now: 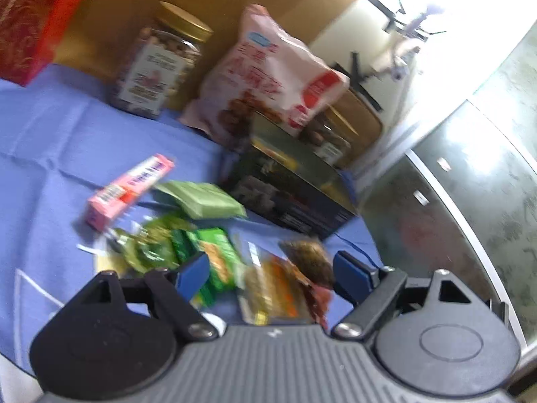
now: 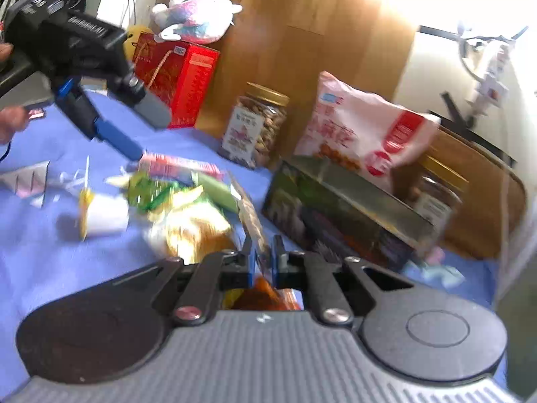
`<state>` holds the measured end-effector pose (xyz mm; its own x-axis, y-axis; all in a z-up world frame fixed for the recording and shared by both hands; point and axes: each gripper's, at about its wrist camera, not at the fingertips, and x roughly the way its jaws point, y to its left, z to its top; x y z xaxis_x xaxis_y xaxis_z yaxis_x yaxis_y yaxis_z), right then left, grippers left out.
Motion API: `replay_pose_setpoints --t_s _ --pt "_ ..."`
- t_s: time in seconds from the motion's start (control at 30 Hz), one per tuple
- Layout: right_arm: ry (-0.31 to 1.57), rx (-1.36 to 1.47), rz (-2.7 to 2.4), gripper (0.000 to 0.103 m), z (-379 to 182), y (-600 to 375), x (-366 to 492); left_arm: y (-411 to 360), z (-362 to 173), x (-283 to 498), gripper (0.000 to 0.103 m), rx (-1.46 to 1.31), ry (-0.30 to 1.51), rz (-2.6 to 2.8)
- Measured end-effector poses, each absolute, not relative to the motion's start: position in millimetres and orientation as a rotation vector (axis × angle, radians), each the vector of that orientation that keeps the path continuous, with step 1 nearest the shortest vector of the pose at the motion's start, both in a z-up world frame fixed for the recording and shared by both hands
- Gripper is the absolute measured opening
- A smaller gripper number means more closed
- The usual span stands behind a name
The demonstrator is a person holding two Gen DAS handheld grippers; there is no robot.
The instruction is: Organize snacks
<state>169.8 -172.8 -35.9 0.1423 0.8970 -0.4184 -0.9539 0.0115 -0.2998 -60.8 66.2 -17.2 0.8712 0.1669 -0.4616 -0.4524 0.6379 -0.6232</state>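
Observation:
A heap of small snacks lies on the blue cloth (image 1: 50, 134): a pink box (image 1: 131, 189) (image 2: 181, 166), pale green packets (image 1: 201, 198), bright green wrappers (image 1: 214, 255) and clear packets with brown and orange contents (image 1: 268, 288). My left gripper (image 1: 272, 275) hangs open just above those clear packets, touching nothing; it also shows in the right wrist view, where the left gripper (image 2: 141, 131) is over the pink box. My right gripper (image 2: 263, 262) is shut on the edge of a clear snack packet (image 2: 250, 211) with brown contents.
At the back stand a gold-lidded nut jar (image 1: 157, 63) (image 2: 255, 124), a pink-white snack bag (image 1: 268, 74) (image 2: 362, 127), a dark box (image 1: 288, 188) (image 2: 342, 215), a second jar (image 2: 433, 198) and a red gift box (image 2: 178, 77) with a plush toy (image 2: 194, 13). A white cup (image 2: 100, 215) lies at left.

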Motion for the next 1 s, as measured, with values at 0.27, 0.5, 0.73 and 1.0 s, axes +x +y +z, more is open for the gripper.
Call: replay_pose_setpoints --t_s 0.27,0.5,0.73,1.0 --pt "0.301 -0.431 1.456 0.016 -37 -250 184 17 -26 -37 0.086 -0.684 0.458 0.237" --pt "0.507 -0.232 1.574 0.050 -48 -273 184 -14 -38 -21 0.086 -0.608 0.537 0.185" --pt "0.779 -0.004 1.489 0.055 -65 -284 207 -17 -48 3 0.086 -0.591 0.618 0.159" --pt "1.026 0.212 1.410 0.054 -83 -282 231 -19 -72 36 0.082 -0.666 0.695 0.057"
